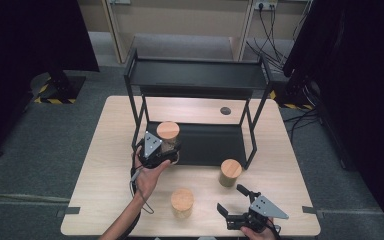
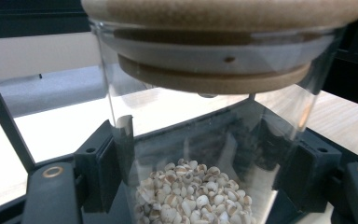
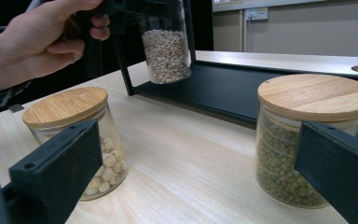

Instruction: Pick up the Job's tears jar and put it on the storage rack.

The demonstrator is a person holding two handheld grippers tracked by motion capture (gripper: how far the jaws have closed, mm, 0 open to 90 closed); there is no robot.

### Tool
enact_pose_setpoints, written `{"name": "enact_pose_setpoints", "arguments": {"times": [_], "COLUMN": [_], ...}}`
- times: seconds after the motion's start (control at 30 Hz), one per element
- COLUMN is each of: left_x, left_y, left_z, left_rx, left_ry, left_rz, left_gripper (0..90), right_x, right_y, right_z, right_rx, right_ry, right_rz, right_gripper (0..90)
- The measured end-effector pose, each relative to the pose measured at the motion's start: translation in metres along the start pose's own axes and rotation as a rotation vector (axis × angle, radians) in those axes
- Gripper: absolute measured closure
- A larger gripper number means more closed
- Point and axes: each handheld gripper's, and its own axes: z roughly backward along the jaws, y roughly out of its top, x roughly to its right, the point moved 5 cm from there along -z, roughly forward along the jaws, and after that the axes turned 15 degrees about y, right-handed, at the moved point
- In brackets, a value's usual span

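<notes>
A pale wooden desk (image 1: 105, 165) carries a black two-tier rack (image 1: 195, 75), whose lower shelf (image 1: 215, 142) lies low over the desk top and whose upper shelf stands on thin black legs. Three glass jars with round wooden lids are in the scene. One jar (image 1: 168, 137), partly filled with small pale grains, is clamped by its glass wall between the jaws of the left hand-held gripper (image 1: 167, 150); in the right gripper view it hangs clear of the desk at the front left corner of the rack, just above the edge of the lower shelf. In the left gripper view the two black pads press on either side of the glass, with the grains (image 2: 191, 191) low between them and the lid (image 2: 223, 14) above. A second jar (image 1: 182, 202), holding larger whitish seeds, stands on the desk nearer the person, between the two hand-held grippers. A third jar (image 1: 229, 173), holding green beans, stands on the desk just in front of the rack's right front leg. The right hand-held gripper (image 1: 230, 200) sits at the near right edge of the desk with its jaws spread wide and nothing between them; the second and third jars stand ahead of it.
</notes>
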Motion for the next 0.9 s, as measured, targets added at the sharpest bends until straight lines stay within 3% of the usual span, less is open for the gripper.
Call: {"name": "enact_pose_setpoints", "arguments": {"times": [0.2, 0.9], "left_x": [0.002, 0.005], "left_y": [0.002, -0.005], "left_z": [-0.010, -0.049], "left_rx": [0.001, -0.026], "left_ry": [0.017, 0.106], "left_rz": [-0.020, 0.015], "left_gripper": [25.2, 25.2], "right_x": [0.000, 0.001], "right_y": [0.000, 0.000], "right_z": [0.001, 0.002], "right_rx": [0.002, 0.005], "right_ry": [-0.002, 0.004], "right_rz": [-0.002, -0.002], "right_gripper": [1.4, 1.4]}}
